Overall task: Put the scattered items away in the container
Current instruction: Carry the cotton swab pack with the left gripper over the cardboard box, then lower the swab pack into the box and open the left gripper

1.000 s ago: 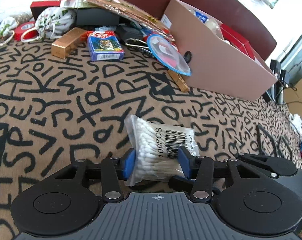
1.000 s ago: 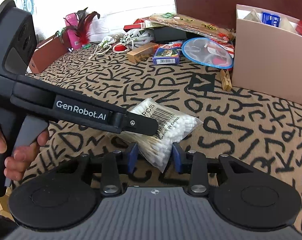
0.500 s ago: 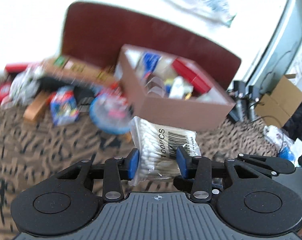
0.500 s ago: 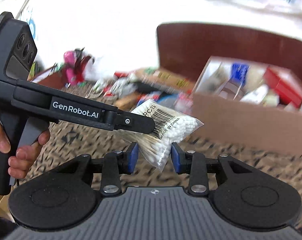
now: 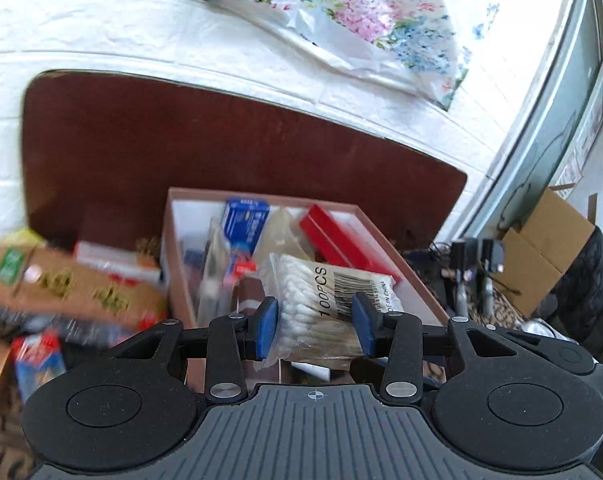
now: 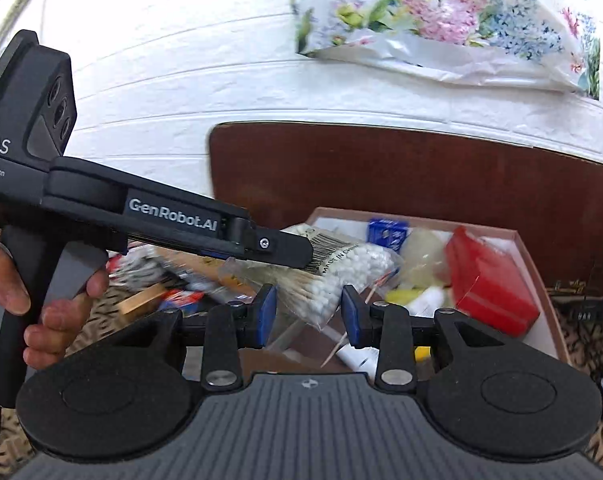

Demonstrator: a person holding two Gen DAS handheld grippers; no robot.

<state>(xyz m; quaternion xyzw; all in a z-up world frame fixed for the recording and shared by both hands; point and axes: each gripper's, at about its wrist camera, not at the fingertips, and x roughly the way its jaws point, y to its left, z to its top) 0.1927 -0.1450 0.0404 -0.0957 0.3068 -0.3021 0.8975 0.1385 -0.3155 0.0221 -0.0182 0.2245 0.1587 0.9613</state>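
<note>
Left gripper: your pads clamp the cotton swab bag, held above the open box.
Right gripper: jaws part-open, bracketing the bag's end; contact unclear.
Right view only: your hand on the left gripper's trigger.
Change: bag lifted from the patterned cloth to over the box.

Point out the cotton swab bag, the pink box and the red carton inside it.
cotton swab bag (image 5: 301,300): left wrist view, white swab tips.
pink box (image 5: 413,280): left wrist view, right wall's rim.
red carton (image 6: 493,280): right wrist view, its broad red face.
</note>
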